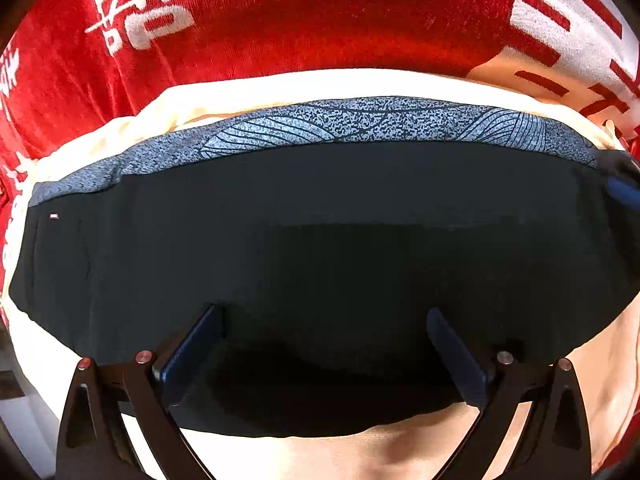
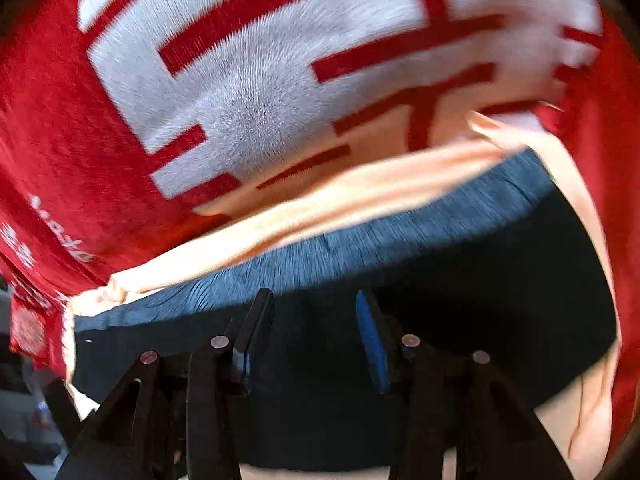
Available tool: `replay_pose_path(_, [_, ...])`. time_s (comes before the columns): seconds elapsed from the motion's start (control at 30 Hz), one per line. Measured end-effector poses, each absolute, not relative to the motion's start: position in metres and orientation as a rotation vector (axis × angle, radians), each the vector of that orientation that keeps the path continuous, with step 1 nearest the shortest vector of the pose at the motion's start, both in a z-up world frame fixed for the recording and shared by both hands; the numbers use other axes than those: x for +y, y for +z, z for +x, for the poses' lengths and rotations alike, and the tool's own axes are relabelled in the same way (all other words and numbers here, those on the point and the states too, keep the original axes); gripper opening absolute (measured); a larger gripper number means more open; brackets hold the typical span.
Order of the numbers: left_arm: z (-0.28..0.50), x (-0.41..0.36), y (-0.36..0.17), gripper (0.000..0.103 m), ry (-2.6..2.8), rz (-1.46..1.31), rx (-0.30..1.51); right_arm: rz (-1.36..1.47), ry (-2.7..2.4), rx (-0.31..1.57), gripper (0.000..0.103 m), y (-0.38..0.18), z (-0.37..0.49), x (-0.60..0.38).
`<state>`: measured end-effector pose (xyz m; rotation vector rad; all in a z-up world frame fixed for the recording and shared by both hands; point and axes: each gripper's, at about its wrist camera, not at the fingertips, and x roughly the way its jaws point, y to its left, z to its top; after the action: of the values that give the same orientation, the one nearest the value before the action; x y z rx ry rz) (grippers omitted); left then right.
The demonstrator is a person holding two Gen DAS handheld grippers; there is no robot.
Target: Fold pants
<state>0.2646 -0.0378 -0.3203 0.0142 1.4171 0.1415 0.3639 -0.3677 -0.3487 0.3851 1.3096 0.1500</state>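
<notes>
The black pants (image 1: 320,240) lie folded flat on a cream cloth (image 1: 200,100), with a speckled blue-grey waistband (image 1: 360,120) along the far edge. My left gripper (image 1: 325,316) is open, its fingers spread wide just over the near part of the black fabric, holding nothing. In the right wrist view the same pants (image 2: 480,300) and waistband (image 2: 400,232) show blurred. My right gripper (image 2: 314,300) is open above the black fabric near the waistband, with nothing between its pads. A blue fingertip of the right gripper shows at the pants' right end in the left wrist view (image 1: 624,194).
A red plush blanket with white characters (image 1: 280,20) lies under and beyond the cream cloth; it also fills the top of the right wrist view (image 2: 240,100). The cream cloth's near edge (image 1: 360,456) lies below the pants. Dim floor shows at far left (image 2: 24,420).
</notes>
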Motion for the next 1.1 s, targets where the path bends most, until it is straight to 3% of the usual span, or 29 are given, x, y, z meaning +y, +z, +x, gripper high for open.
replay_pose_path(0.3, [0.254, -0.045, -0.333, 0.103, 0.183, 0.002, 1.415, 0.32, -0.078, 1.287, 0.043, -0.357, 0.386, -0.411])
replay_pose_path(0.5, [0.265, -0.051, -0.315, 0.103, 0.174, 0.014, 1.436, 0.426, -0.007, 1.309, 0.05, -0.327, 0.343, -0.429])
replay_pose_path(0.63, [0.265, -0.052, -0.314, 0.103, 0.18, 0.013, 1.438, 0.423, -0.007, 1.383, 0.053, -0.344, 0.301, -0.425])
replay_pose_path(0.7, [0.265, -0.053, -0.314, 0.103, 0.179, 0.024, 1.441, 0.421, -0.01, 1.334, 0.053, -0.346, 0.289, -0.422])
replay_pose_path(0.77, [0.267, -0.051, -0.316, 0.103, 0.173, 0.033, 1.448, 0.382, -0.002, 1.331, 0.055, -0.346, 0.287, -0.416])
replay_pose_path(0.87, [0.268, -0.052, -0.317, 0.103, 0.167, 0.033, 1.456, 0.411, 0.019, 1.339, 0.067, -0.348, 0.287, -0.412])
replay_pose_path(1.1, [0.272, -0.054, -0.317, 0.103, 0.184, 0.041, 1.47, 0.45, 0.008, 1.345, 0.067, -0.346, 0.304, -0.408])
